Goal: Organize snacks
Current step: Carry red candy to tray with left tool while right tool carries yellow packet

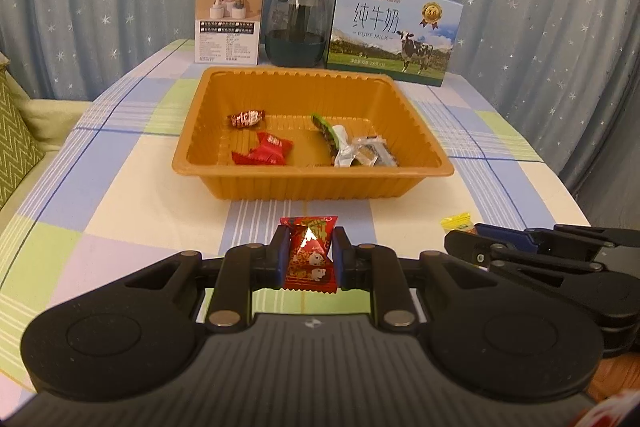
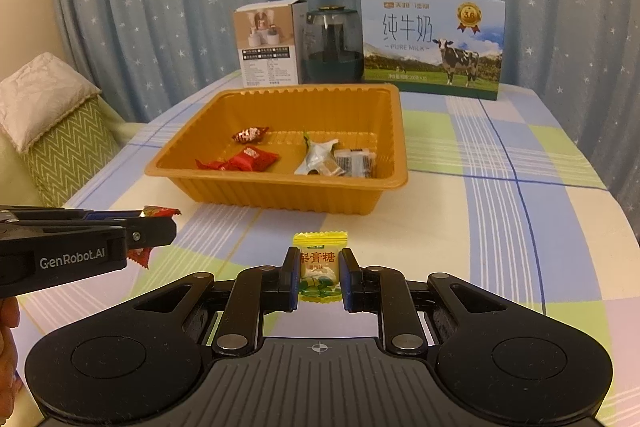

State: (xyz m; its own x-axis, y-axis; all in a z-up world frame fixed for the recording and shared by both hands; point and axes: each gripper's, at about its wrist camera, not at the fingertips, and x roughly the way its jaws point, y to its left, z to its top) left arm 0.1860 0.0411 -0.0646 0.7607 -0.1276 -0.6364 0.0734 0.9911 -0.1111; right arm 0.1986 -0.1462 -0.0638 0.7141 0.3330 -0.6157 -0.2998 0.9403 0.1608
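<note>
Both candies are pinched just short of the orange tray's [image 1: 304, 189] near rim.

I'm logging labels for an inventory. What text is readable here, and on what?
"纯牛奶", "PURE MILK", "3.6": blue cardboard milk carton.
"GenRobot.AI": left gripper, side of its black body.
"梨膏糖": yellow candy wrapper in the right gripper.
White cardboard box: print too small.

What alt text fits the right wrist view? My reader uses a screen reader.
The right gripper pinches a yellow candy between its fingers above a checked tablecloth. Ahead sits an orange tray holding wrapped snacks; the left gripper grips a red candy.
</note>
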